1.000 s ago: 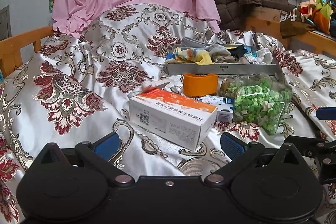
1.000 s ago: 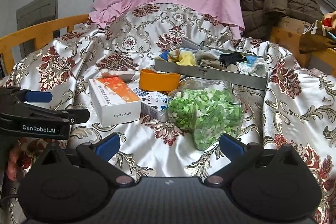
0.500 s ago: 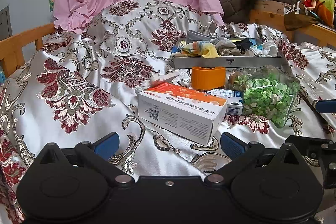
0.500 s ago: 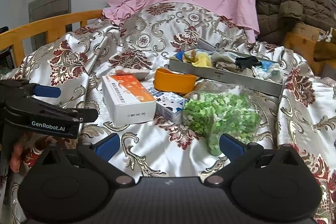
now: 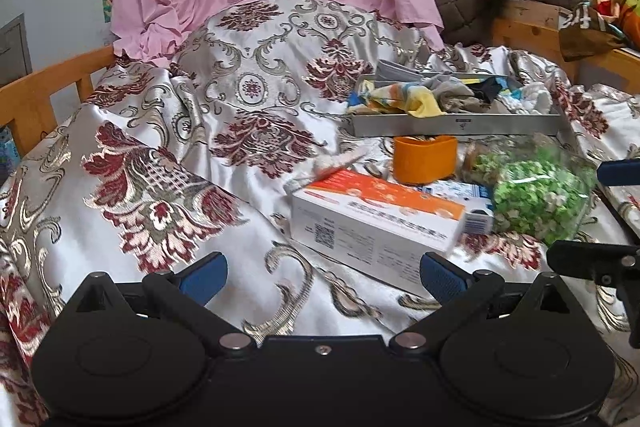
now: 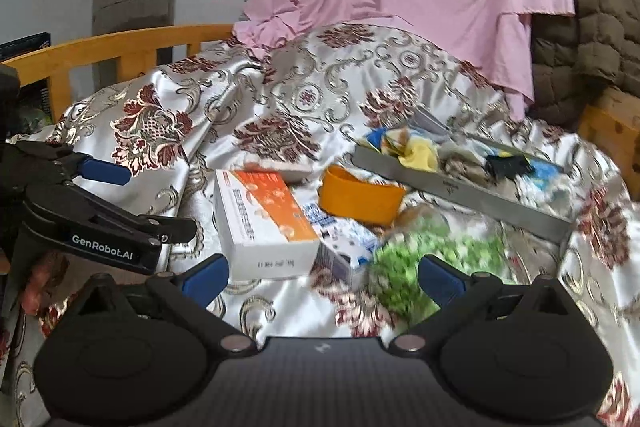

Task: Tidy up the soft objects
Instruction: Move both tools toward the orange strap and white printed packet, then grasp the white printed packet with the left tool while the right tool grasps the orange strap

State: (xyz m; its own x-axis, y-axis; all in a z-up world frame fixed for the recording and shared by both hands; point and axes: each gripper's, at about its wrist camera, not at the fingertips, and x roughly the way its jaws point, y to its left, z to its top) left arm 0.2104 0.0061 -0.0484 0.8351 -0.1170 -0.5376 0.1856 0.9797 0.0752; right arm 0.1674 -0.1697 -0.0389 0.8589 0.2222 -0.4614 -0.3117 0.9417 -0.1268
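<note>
Bedspread [image 5: 248,131] with a floral pattern covers the bed where we work. Our left claw [image 5: 322,273] stands wide and holds nothing, just short of the white and orange box [image 5: 376,223]. Our right claw [image 6: 322,273] is likewise wide and empty, near the bag of green pieces [image 6: 424,259]. Soft cloths [image 5: 404,99] lie heaped in the grey tray [image 5: 452,125] at the far side. An orange cup [image 5: 425,159] sits between the tray and the box.
</note>
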